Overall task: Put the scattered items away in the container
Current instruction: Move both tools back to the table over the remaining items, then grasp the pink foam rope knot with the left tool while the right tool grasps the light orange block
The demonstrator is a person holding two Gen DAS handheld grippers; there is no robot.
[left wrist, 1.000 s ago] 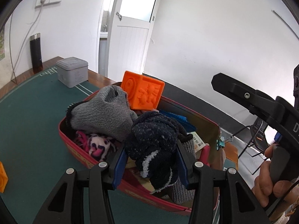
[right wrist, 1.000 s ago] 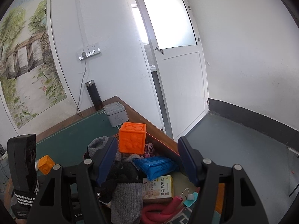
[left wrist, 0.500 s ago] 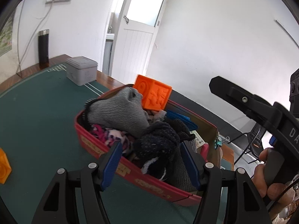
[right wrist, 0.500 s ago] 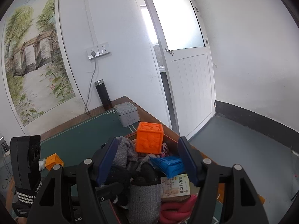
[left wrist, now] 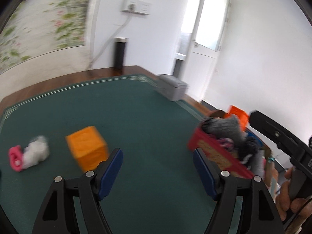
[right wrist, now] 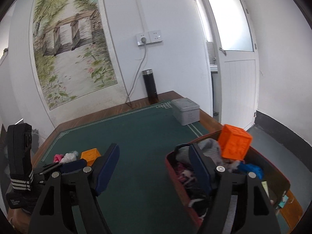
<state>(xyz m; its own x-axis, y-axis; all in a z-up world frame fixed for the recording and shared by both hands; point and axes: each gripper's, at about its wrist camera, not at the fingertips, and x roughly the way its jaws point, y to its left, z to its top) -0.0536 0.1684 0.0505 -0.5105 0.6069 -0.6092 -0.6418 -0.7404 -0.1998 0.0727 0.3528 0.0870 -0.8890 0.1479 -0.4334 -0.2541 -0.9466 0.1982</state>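
Observation:
My left gripper [left wrist: 158,161] is open and empty above the green mat. An orange cube [left wrist: 87,148] lies on the mat just left of its left finger, and a pink and white sock bundle [left wrist: 29,155] lies further left. The red box [left wrist: 216,152] full of socks stands to the right, with an orange embossed cube [left wrist: 237,115] on top. My right gripper [right wrist: 154,161] is open and empty, above the mat at the box's left end [right wrist: 175,167]. The right wrist view shows the orange embossed cube [right wrist: 234,142], the loose cube [right wrist: 90,155] and the sock bundle [right wrist: 66,157].
A grey tin [right wrist: 186,111] stands at the mat's far right corner and a black flask [right wrist: 149,86] stands by the wall. The mat's right edge runs along the wooden table edge [right wrist: 209,120] next to a white door.
My left gripper has let go of the dark sock in the box and swung left over the mat towards the loose orange cube. My right gripper view has turned left too.

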